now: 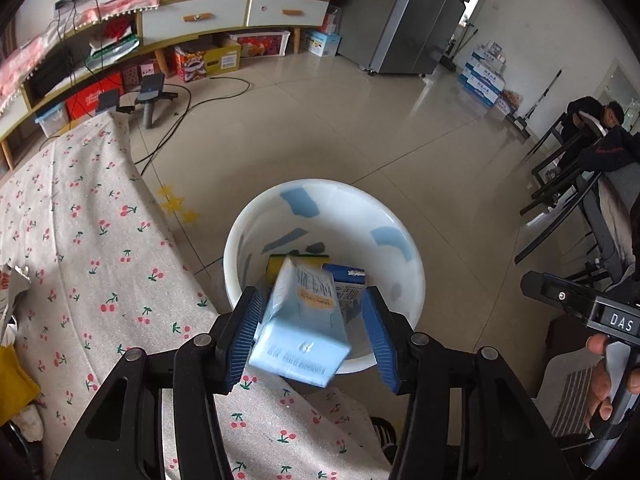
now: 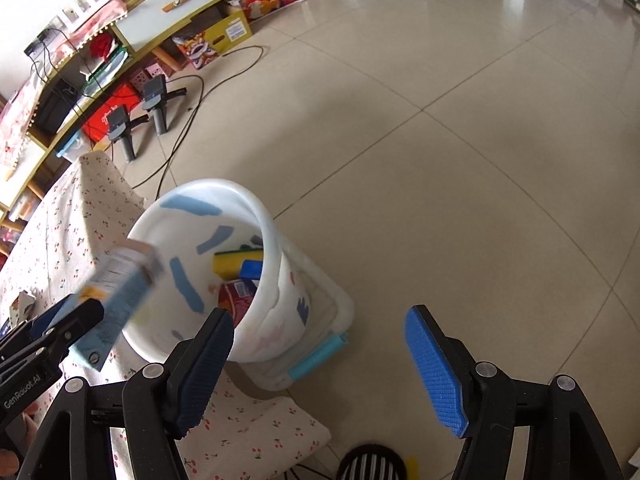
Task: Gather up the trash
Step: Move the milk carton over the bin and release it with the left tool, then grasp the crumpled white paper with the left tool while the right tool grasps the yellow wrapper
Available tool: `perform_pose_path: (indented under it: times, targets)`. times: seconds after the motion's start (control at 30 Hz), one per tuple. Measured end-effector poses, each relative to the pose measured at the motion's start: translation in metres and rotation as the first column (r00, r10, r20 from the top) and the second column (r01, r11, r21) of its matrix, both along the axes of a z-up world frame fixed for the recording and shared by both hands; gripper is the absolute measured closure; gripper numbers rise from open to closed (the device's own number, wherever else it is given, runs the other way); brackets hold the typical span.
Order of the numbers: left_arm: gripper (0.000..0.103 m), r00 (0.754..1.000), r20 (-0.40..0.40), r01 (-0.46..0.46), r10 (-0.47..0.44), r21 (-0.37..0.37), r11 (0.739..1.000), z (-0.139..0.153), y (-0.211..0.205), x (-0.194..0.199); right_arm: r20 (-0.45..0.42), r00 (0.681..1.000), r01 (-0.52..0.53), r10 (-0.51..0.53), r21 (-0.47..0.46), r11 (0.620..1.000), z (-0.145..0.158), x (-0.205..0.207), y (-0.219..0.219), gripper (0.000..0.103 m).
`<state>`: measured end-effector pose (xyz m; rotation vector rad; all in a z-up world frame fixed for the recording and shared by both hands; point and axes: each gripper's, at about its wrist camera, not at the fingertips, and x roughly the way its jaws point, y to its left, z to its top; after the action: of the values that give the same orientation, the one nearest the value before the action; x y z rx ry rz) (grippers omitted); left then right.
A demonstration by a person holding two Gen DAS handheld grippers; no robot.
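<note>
Bright daylight, fisheye edges (carton (image 2: 120, 292) motion-blurred)

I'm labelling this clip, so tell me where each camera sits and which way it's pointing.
Left wrist: on the left gripper, looking down past a light blue carton into the white bucket; the person's right hand shows at the right edge.
Right wrist: on the open right gripper, facing down over tiled floor; the left gripper enters at left.
Shared: bucket, carton, cherry-print tablecloth.

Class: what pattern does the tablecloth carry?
Small red cherries with green leaves on the beige fabric tablecloth, clearest in the left wrist view.
</note>
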<state>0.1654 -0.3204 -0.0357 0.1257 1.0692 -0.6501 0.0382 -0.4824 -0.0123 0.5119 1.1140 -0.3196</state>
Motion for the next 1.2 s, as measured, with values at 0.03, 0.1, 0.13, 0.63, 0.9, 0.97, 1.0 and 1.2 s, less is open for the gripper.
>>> perform_pose_path:
  times: [0.03,0.1,0.13,0.63,0.9,0.97,1.0,1.2]
  targets:
    - [0.031,1.000,0.005,-0.011,0.011,0.009,1.000,0.000,0.002,0.001,0.002,1.000,-0.001,0.001,0.001,1.000,0.000,0.000,0.000,0.027]
    - [0.022,0.999,0.032,-0.028,0.027,0.008,1.000,0.004,0.008,-0.001,0.005,1.000,-0.005,0.005,0.003,1.000,0.001,0.001,0.002,0.027]
    - [0.021,0.999,0.040,-0.032,0.032,0.008,0.999,0.006,0.011,-0.002,0.007,1.000,-0.008,0.008,0.002,1.000,0.002,0.001,0.003,0.027]
    - [0.006,0.988,0.028,-0.152,0.152,0.026,0.988,0.020,0.116,-0.011,0.017,0.995,-0.095,0.096,-0.011,0.995,0.009,0.020,0.043,0.024]
    - [0.001,0.974,0.033,-0.226,0.225,0.026,0.974,0.033,0.192,-0.020,0.026,0.985,-0.172,0.172,-0.021,0.985,0.015,0.033,0.083,0.023]
    - [0.000,0.968,0.040,-0.249,0.248,0.031,0.968,0.035,0.211,-0.023,0.027,0.981,-0.189,0.190,-0.019,0.982,0.016,0.036,0.095,0.023]
    - [0.000,0.965,0.044,-0.260,0.258,0.035,0.965,0.035,0.220,-0.024,0.027,0.980,-0.198,0.199,-0.017,0.980,0.016,0.038,0.101,0.023]
    - [0.000,0.945,0.020,-0.328,0.328,0.054,0.943,0.029,0.279,-0.024,0.016,0.965,-0.262,0.262,-0.025,0.965,0.015,0.051,0.143,0.022]
